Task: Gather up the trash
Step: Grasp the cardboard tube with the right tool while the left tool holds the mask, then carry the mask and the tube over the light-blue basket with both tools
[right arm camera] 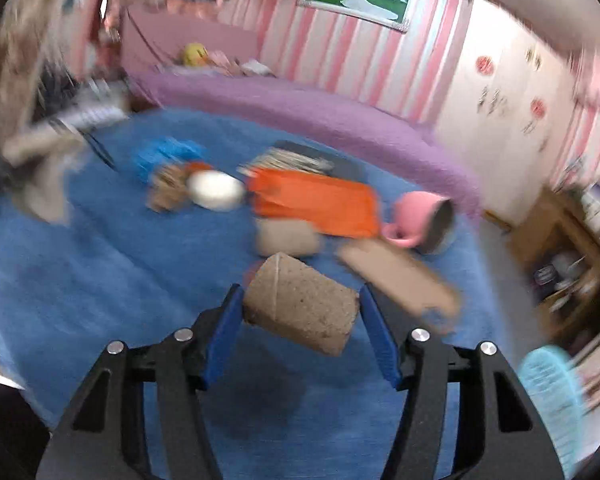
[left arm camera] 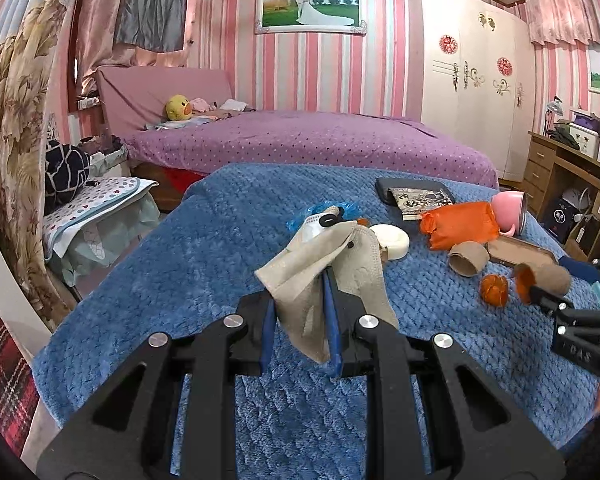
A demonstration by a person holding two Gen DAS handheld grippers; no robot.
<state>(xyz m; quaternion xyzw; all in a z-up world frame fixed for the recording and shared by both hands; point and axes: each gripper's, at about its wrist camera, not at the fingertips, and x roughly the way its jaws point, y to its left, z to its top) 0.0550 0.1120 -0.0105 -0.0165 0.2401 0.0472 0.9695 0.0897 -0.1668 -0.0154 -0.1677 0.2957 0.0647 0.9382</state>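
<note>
L wrist view:
- Left gripper point(left arm camera: 300, 292), frame centre: jaws fully closed on beige face mask point(left arm camera: 332, 268). Mask droops over both fingers, loose end hanging lower centre. Risk: thin cloth pinched at one edge only; could slide out w/ a quick swing, or the hanging end could snag other items.
- Blue blanket point(left arm camera: 160, 280) holds remaining trash: cardboard tube point(left arm camera: 468, 258), orange wrapper point(left arm camera: 494, 290), orange bag point(left arm camera: 458, 224), white tape roll point(left arm camera: 392, 240), blue plastic point(left arm camera: 320, 210) behind the mask.
- Pink mug point(left arm camera: 510, 210) on its side, right of frame; prob. not trash. Risk: swept up or knocked off the blanket edge.

R wrist view (heavy blur):
- Right gripper point(right arm camera: 300, 316), lower centre: jaws partway open, a second cardboard tube point(right arm camera: 300, 304) between the blue pads. Left pad seems to touch; right pad shows a gap, though blur makes this unsure. Risk: tube lies skewed across the jaws, so it may roll or pop out as they squeeze; too hard a squeeze crushes it.
- Flat cardboard piece point(right arm camera: 400, 276) just beside the right finger; may get caught.
</note>
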